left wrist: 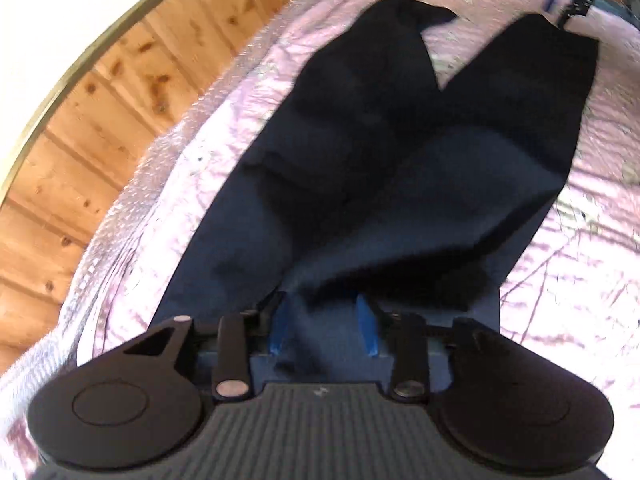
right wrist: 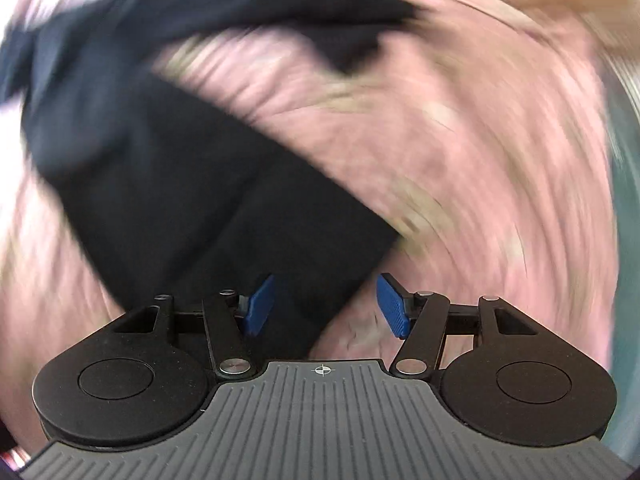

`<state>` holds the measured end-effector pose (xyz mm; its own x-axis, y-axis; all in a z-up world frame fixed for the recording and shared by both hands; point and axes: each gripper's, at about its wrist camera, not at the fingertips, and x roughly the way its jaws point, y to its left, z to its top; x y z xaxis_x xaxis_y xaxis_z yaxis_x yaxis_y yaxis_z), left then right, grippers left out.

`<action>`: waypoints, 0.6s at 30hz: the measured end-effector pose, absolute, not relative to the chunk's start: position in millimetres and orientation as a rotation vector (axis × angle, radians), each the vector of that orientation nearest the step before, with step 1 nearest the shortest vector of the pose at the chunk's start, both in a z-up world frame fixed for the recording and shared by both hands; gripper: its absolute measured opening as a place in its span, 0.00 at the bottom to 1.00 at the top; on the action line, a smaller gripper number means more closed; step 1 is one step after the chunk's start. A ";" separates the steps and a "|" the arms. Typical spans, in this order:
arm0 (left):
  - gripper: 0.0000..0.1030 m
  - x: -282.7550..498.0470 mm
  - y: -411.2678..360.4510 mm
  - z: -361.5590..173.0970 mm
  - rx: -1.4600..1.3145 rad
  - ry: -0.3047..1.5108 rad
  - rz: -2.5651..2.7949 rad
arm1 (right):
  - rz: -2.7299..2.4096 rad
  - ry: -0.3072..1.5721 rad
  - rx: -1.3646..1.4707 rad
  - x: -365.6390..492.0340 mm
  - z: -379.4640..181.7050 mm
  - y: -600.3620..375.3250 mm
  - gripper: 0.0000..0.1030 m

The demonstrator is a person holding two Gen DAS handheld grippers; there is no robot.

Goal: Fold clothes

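Dark navy trousers (left wrist: 400, 152) lie spread on a pink patterned bedspread (left wrist: 568, 248), both legs running away from the left camera, splitting into a V near the far end. Left gripper (left wrist: 326, 328) has its blue pads apart with the waist end of the cloth bunched between them; cloth drapes over the pads, so I cannot tell whether they actually pinch it. Wooden plank wall (left wrist: 100, 120) sits to the left of the bed.

Right wrist view is heavily motion-blurred. Right gripper (right wrist: 326, 306) is wide, blue fingertips (right wrist: 394, 306) well apart, an edge of the trousers (right wrist: 180, 168) passing by the left pad (contact unclear in the blur). Pink bedspread (right wrist: 460, 160) fills the rest of that view.
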<state>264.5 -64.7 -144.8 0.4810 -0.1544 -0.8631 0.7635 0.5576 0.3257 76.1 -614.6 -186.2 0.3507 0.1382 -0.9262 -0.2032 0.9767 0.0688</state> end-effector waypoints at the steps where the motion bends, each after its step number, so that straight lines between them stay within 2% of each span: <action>1: 0.37 264.1 -63.6 -142.9 0.768 0.901 -0.611 | 0.186 1.175 0.054 67.3 -187.4 -626.9 0.58; 3: 0.36 263.2 -61.4 -139.2 0.721 0.909 -0.560 | 0.173 1.144 0.125 55.3 -192.2 -628.6 0.53; 6: 0.37 259.7 -59.7 -131.8 0.668 0.926 -0.506 | 0.153 1.096 0.231 37.1 -199.4 -631.3 0.53; 7: 0.36 258.2 -59.8 -128.8 0.656 0.926 -0.490 | 0.147 1.080 0.266 31.1 -201.8 -632.2 0.48; 9: 0.37 257.2 -56.7 -120.9 0.615 0.926 -0.458 | 0.133 1.046 0.336 19.0 -206.6 -633.9 0.20; 10: 0.38 256.8 -53.7 -116.2 0.585 0.926 -0.436 | 0.128 1.029 0.368 13.6 -208.7 -634.8 0.18; 14: 0.39 246.7 -35.2 -109.2 0.433 0.956 -0.318 | 0.149 0.979 0.436 9.4 -210.6 -639.9 0.18; 17: 0.41 220.8 -16.3 -114.6 0.396 1.004 -0.246 | 0.160 0.988 0.455 5.6 -216.7 -636.3 0.32; 18: 0.41 208.8 -11.2 -120.1 0.405 1.028 -0.229 | 0.165 0.996 0.427 5.5 -215.7 -631.8 0.26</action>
